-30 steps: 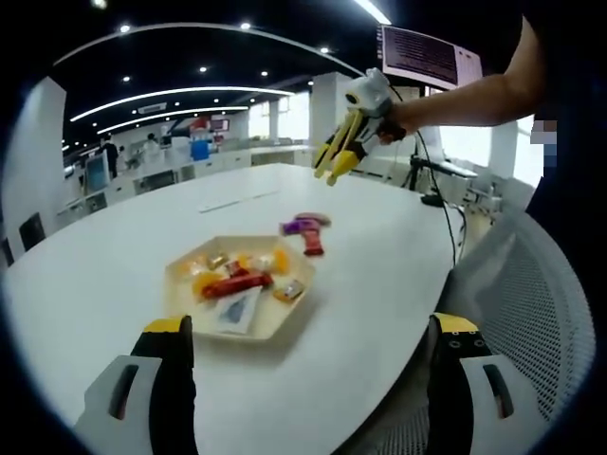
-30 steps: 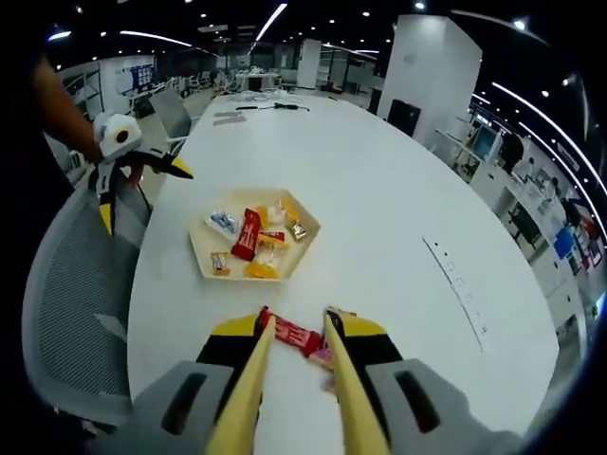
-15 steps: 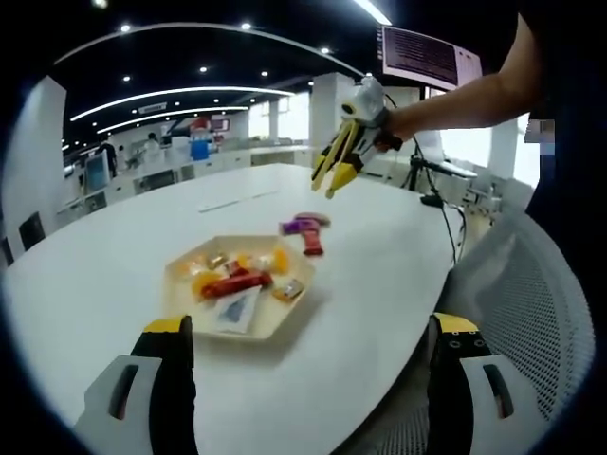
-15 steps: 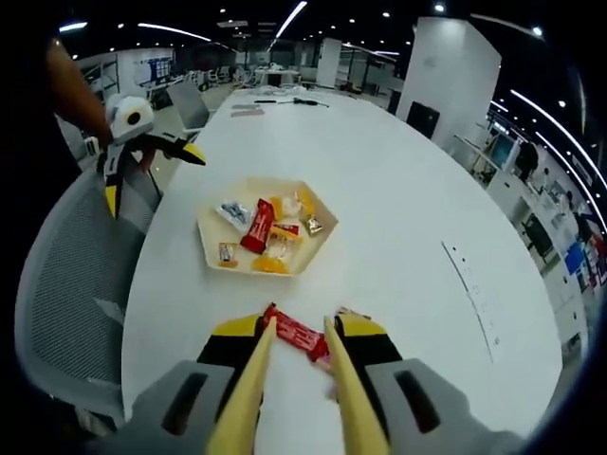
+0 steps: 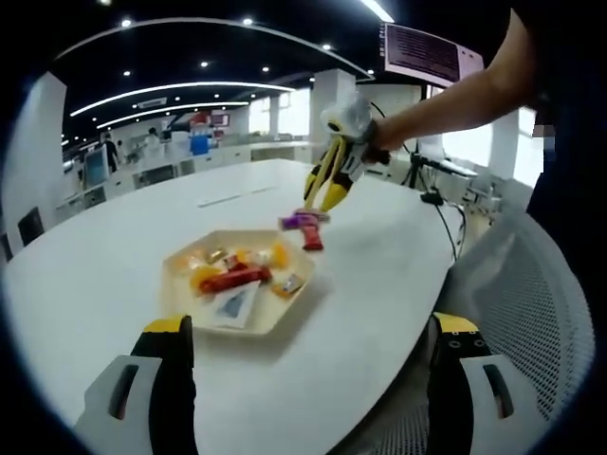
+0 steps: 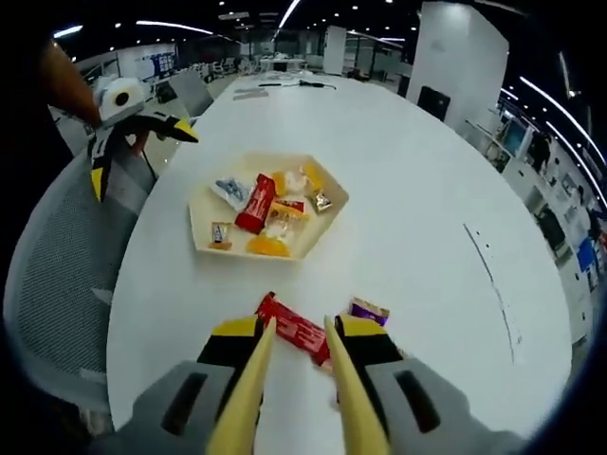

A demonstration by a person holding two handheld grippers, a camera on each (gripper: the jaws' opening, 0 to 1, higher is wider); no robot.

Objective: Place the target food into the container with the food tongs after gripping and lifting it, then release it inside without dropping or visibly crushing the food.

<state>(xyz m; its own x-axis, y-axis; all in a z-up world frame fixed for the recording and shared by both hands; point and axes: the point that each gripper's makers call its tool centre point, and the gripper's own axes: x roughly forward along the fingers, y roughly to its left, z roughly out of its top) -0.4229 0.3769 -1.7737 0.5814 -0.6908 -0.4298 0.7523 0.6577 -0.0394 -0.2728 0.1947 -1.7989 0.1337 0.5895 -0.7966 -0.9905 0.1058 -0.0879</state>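
Right gripper view shows the right gripper point(image 6: 299, 334) with the tongs point(image 6: 296, 379) clamped in its fingers, tips a little apart and holding nothing, just over the red snack bar point(image 6: 295, 329) on the table point(image 6: 417, 218), below the hexagonal tray point(image 6: 204, 237); its long axis runs from upper left to lower right, so I would close across the narrow width, gently; the left gripper point(image 5: 308, 379) is wide open and empty

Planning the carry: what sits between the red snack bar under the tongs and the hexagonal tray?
Nothing visible: bare white table lies between the red snack bar and the hexagonal tray. The purple packet lies off to the side.
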